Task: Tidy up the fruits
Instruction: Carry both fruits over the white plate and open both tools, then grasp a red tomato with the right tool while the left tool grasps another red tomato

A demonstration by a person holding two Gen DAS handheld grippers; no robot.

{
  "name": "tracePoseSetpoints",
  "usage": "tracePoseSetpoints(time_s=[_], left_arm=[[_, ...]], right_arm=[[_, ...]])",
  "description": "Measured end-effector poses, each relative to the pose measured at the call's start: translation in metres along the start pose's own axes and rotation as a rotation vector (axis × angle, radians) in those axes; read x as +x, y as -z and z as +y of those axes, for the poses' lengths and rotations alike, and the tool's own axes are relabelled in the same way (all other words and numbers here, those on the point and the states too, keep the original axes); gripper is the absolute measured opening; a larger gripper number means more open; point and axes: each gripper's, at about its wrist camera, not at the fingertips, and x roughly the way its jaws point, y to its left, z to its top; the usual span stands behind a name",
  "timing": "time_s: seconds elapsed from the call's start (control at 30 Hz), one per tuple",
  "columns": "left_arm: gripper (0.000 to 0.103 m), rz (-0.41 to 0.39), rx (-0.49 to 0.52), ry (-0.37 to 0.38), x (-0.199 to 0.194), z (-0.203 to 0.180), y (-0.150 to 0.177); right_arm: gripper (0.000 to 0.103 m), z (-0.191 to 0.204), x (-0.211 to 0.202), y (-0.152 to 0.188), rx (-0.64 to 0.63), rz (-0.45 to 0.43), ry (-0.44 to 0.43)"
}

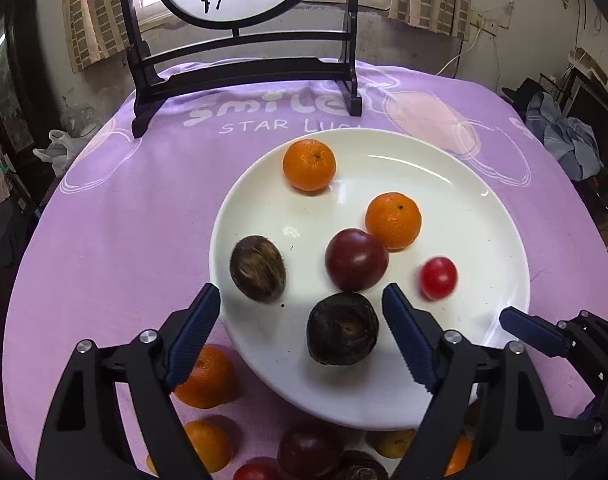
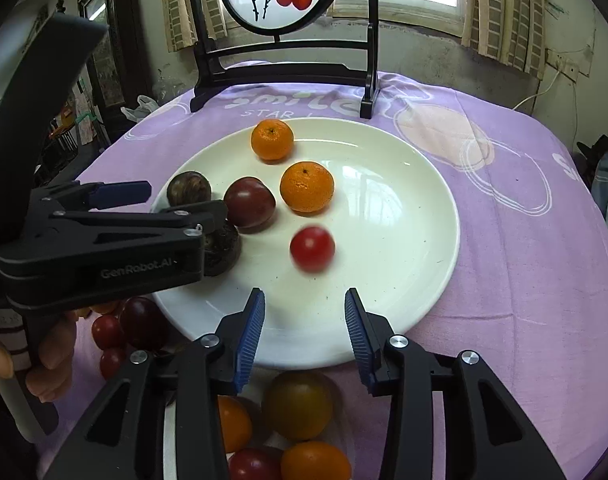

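Both tools stand released over the near rim of the white plate [image 1: 484, 216], nothing between their fingers. The left tool [image 1: 302, 308] gapes wide above the plate's near-left part, a dark wrinkled fruit [image 1: 343, 329] lying just ahead between its tips. The right tool [image 2: 304, 312] is parted more narrowly, and the small red tomato [image 2: 312, 249], blurred on the plate, sits straight ahead of its gap, so the right hand looks nearer to it. Two mandarins [image 2: 306, 186], a dark plum [image 2: 249, 202] and a brown fruit [image 1: 257, 268] rest on the plate. More unsorted fruit [image 2: 298, 405] lies on the purple-clothed tabletop [image 1: 116, 216], beneath both tools.
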Motion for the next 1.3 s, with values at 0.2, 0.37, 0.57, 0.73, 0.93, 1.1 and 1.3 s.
tracePoseSetpoints(time_s=[0.2, 0.37, 0.57, 0.73, 0.93, 1.1, 1.3], left_arm=[[0.088, -0.047, 0.021, 0.0, -0.035, -0.002, 0.015], [0.089, -0.066, 0.028, 0.0, -0.059, -0.002, 0.045], [0.089, -0.038, 0.026, 0.01, -0.07, -0.004, 0.085], [0.089, -0.006, 0.014, 0.029, -0.075, -0.005, 0.115], [0.089, 0.02, 0.0, 0.042, -0.078, -0.002, 0.144], [0.089, 0.045, 0.002, 0.04, -0.076, 0.003, 0.159], [0.089, 0.06, -0.032, 0.05, -0.07, 0.015, 0.165]], right_arm=[[0.06, -0.003, -0.026, 0.015, -0.017, -0.042, 0.008], [0.064, -0.009, -0.045, 0.038, -0.011, -0.048, 0.002], [0.064, -0.009, -0.055, 0.07, -0.011, -0.021, 0.006], [0.064, -0.007, -0.062, 0.092, 0.002, -0.005, 0.005], [0.064, 0.006, -0.063, 0.113, -0.023, 0.037, -0.011], [0.065, 0.011, -0.052, 0.123, -0.02, 0.09, -0.006], [0.064, 0.02, -0.049, 0.12, -0.038, 0.088, -0.02]])
